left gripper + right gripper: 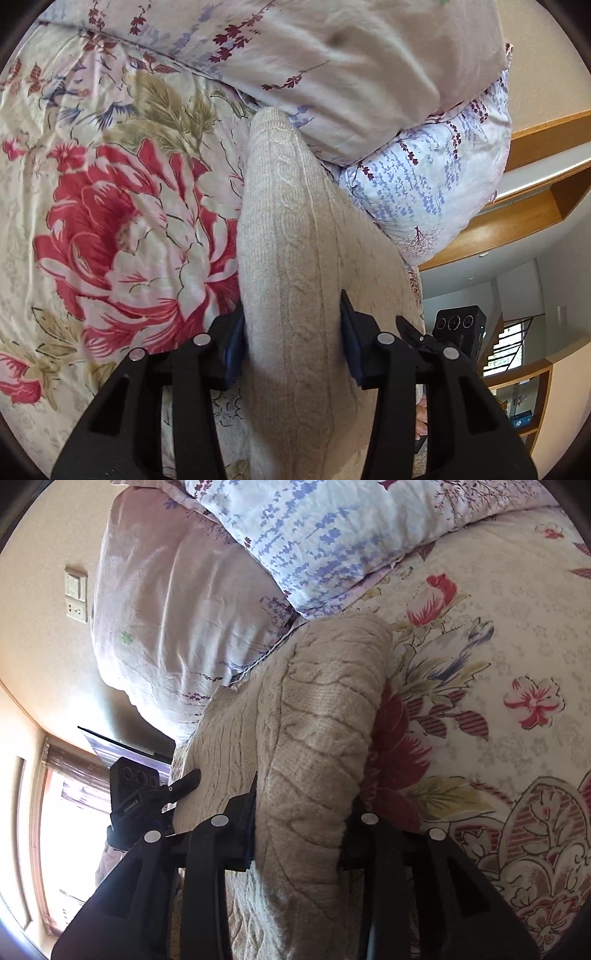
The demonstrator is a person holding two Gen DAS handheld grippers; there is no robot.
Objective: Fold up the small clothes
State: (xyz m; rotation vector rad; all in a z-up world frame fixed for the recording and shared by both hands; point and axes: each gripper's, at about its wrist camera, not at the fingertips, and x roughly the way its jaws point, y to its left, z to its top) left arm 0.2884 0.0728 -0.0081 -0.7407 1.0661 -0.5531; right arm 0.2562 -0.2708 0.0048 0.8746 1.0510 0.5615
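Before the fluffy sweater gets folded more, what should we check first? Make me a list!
1. Left tool pinching the beige knit sweater: ok.
2. Right tool pinching the sweater: ok.
3. Sweater lying flat: not ok, it is bunched and lifted.
4. Room on the floral bedspread to lay it: ok.
5. Pillows out of the way: not ok, the sweater's far end reaches them.
6. Sleeves tucked in: cannot tell.

Left gripper (293, 338): matte black frame, blue pads, silver round screws. Right gripper (301, 829): same black build.
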